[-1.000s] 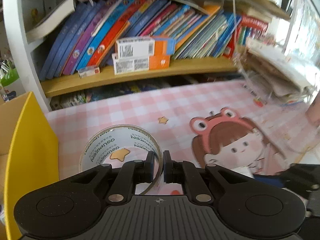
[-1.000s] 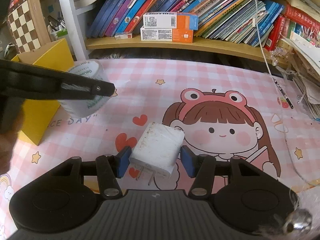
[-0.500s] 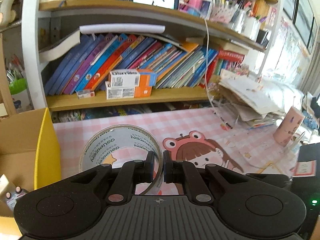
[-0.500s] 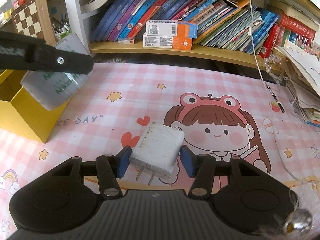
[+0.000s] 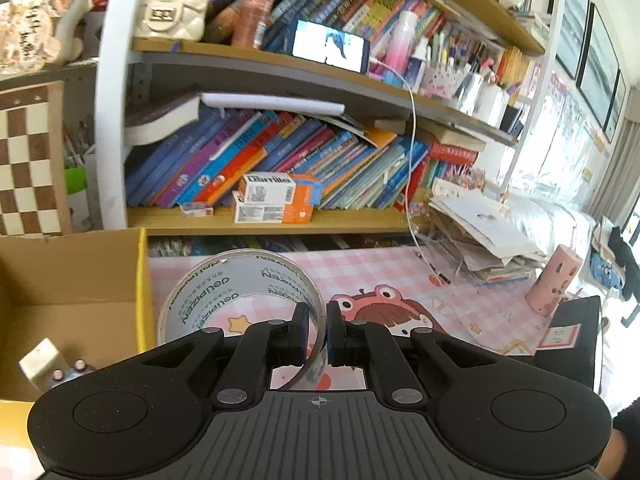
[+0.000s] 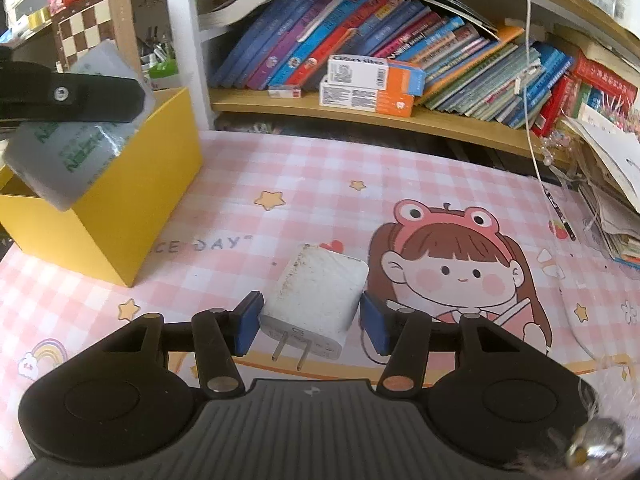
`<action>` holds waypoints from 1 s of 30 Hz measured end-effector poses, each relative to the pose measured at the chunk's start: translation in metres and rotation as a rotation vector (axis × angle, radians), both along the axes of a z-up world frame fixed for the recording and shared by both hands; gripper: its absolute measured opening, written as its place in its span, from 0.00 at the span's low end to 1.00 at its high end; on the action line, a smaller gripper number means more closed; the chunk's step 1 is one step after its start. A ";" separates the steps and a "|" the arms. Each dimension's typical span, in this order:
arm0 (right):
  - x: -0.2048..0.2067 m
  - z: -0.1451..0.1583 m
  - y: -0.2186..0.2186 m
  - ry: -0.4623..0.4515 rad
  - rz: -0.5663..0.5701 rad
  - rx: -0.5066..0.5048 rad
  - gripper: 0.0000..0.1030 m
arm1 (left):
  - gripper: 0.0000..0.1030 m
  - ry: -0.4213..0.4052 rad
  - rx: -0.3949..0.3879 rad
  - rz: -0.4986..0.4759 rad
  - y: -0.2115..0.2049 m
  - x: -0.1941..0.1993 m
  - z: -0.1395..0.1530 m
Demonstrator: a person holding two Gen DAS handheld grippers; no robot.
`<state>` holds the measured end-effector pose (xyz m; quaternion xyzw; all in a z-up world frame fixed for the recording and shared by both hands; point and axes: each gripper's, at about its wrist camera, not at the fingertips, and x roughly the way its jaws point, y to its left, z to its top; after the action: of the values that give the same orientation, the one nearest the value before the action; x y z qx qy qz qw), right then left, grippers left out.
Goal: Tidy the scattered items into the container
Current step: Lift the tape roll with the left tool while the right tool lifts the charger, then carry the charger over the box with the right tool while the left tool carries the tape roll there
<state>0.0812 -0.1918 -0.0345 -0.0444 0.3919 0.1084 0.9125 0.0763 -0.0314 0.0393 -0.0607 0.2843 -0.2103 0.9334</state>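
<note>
Left wrist view first: my left gripper point(image 5: 318, 330) is clenched on the wall of a clear tape roll point(image 5: 240, 292), one finger inside the ring and one outside. The roll stands on edge in the air with green lettering running round it, its open ring spreading toward ten o'clock from my fingertips. At nine o'clock sits the yellow box point(image 5: 142, 280), its brown cardboard inside open to me. Down in it, near eight o'clock, lies a small white block beside two metal studs point(image 5: 68, 366); I cannot tell what they belong to. Past the roll, at twelve o'clock, a bookshelf point(image 5: 276, 222) holds slanting books and two orange-and-white cartons point(image 5: 276, 200).

From the right wrist, my right gripper point(image 6: 310, 322) grasps a white charger plug point(image 6: 316, 296), blue pads point(image 6: 248, 322) pressed on its two sides and its two metal prongs pointing back toward the camera. It hangs just above the pink checked mat point(image 6: 320, 184), with the printed frog-hat girl point(image 6: 452, 264) at two o'clock of it. The yellow box stands on the mat at ten o'clock, well apart from the plug. Over the box's near edge I see the left gripper's black finger with the tape roll, tilted, not yet inside.
</note>
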 end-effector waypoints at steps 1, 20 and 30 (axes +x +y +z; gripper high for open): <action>-0.001 0.002 0.004 -0.002 0.002 -0.002 0.50 | 0.07 -0.003 -0.004 0.003 0.006 -0.002 0.001; -0.011 0.044 0.092 -0.096 0.053 -0.012 0.50 | 0.07 -0.052 -0.027 0.067 0.112 -0.020 0.014; -0.015 0.060 0.141 -0.138 0.097 -0.022 0.50 | 0.07 -0.087 -0.035 0.084 0.156 -0.030 0.017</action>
<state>0.0659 -0.0512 0.0256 -0.0810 0.3266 0.1449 0.9305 0.0465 0.1250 0.0567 -0.0799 0.2367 -0.1782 0.9517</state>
